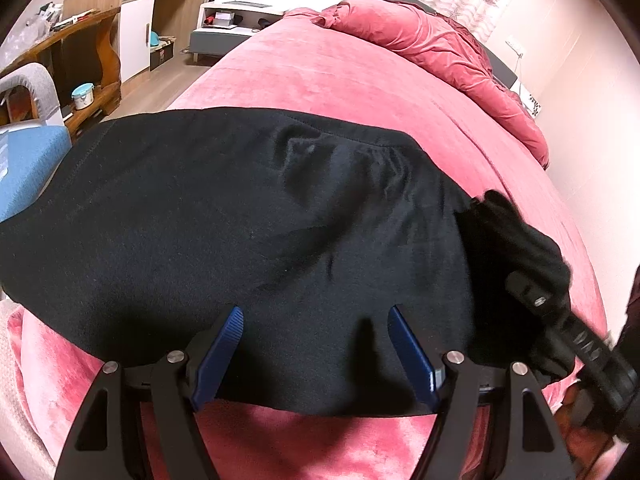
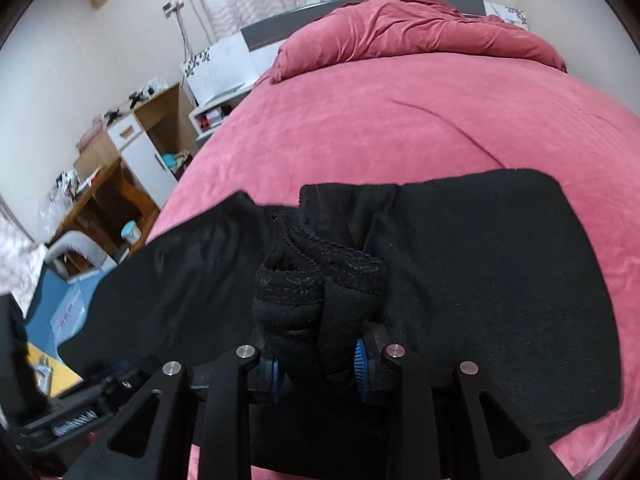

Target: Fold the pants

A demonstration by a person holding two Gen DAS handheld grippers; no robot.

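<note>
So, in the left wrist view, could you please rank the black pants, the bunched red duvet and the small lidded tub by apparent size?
1. black pants, nearest the camera
2. red duvet
3. lidded tub

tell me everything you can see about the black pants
The pants are black, of a soft, matte, fleecy-looking knit, lying spread across the pink bedcover, mostly flat with a few shallow wrinkles and a stitched seam near the far edge. One end, with a ribbed, lacy-edged band, is bunched and lifted, clamped in the right gripper. The left gripper hovers open over the near edge, its fingers astride the cloth without pinching it.
</note>
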